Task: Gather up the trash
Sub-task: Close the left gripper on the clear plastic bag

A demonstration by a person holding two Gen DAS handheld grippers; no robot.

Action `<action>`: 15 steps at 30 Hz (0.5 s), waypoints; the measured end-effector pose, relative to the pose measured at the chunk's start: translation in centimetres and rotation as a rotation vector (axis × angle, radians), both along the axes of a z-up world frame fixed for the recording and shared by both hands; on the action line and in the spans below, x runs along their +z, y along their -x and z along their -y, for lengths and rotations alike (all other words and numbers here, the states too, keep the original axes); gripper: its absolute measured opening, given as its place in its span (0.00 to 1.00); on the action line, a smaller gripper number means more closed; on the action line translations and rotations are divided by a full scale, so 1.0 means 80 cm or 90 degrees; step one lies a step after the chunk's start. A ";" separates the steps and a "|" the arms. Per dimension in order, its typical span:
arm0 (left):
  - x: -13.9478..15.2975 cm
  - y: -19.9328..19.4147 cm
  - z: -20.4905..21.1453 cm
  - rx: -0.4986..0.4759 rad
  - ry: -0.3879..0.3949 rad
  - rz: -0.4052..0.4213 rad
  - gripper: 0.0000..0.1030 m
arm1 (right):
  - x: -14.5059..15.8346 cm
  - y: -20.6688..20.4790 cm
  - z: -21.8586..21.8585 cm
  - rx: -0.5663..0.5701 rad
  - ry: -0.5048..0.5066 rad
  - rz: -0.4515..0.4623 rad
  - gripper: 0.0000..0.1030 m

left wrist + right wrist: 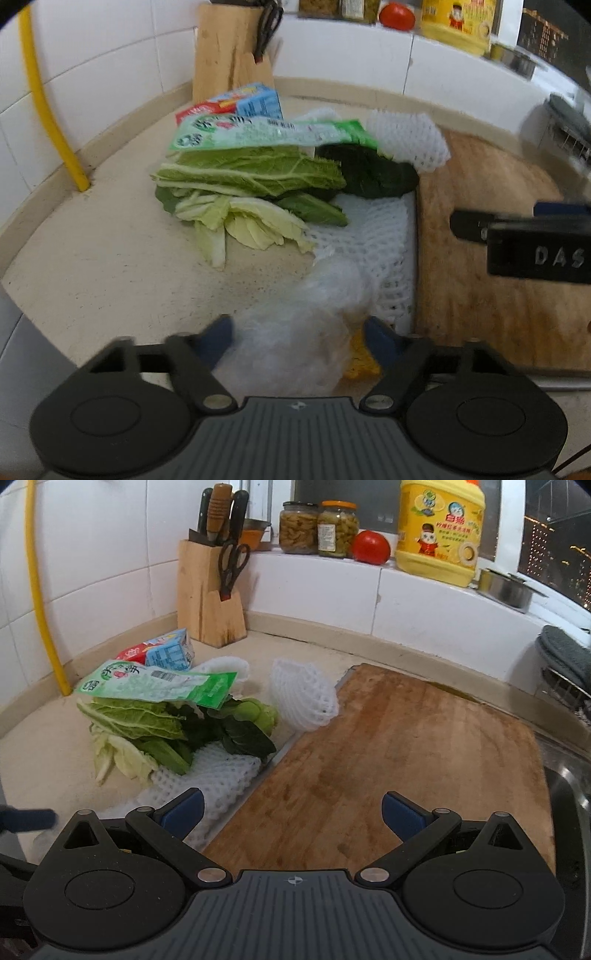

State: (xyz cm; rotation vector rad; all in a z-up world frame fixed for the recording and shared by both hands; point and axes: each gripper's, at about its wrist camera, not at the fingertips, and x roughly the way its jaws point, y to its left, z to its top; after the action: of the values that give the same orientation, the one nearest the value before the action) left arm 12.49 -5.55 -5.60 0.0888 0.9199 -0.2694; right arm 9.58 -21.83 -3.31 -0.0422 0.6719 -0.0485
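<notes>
Crumpled clear plastic film (295, 354) lies between the pads of the left gripper (299, 341), whose jaws are partly drawn in around it; whether they press yet cannot be told. The remaining trash is heaped beside the wooden cutting board (406, 757): cabbage leaves (136, 720), a green wrapper (159, 685), white foam netting (218, 779). The right gripper (293, 812) is held wide apart and empty over the board, apparently ready for the next piece.

Both wrist views look down, close, toward the tiled corner at twelve o'clock, sharing the vegetable scraps (251, 177) (147, 720) and cutting board (491, 258) (406, 757).
</notes>
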 end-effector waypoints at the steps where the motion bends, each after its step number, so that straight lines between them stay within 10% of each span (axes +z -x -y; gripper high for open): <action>1: -0.003 -0.004 0.002 -0.001 -0.007 -0.007 0.65 | 0.000 -0.004 0.000 0.005 -0.003 -0.002 1.00; 15: 0.006 -0.024 -0.023 0.042 0.075 -0.035 0.42 | -0.004 -0.050 -0.006 0.104 -0.051 -0.015 0.99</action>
State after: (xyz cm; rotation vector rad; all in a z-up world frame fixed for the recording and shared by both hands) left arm 14.42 -3.67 -5.14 -0.0576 0.9575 -0.2654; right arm 13.55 -21.39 -3.60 -0.0213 0.6906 0.1364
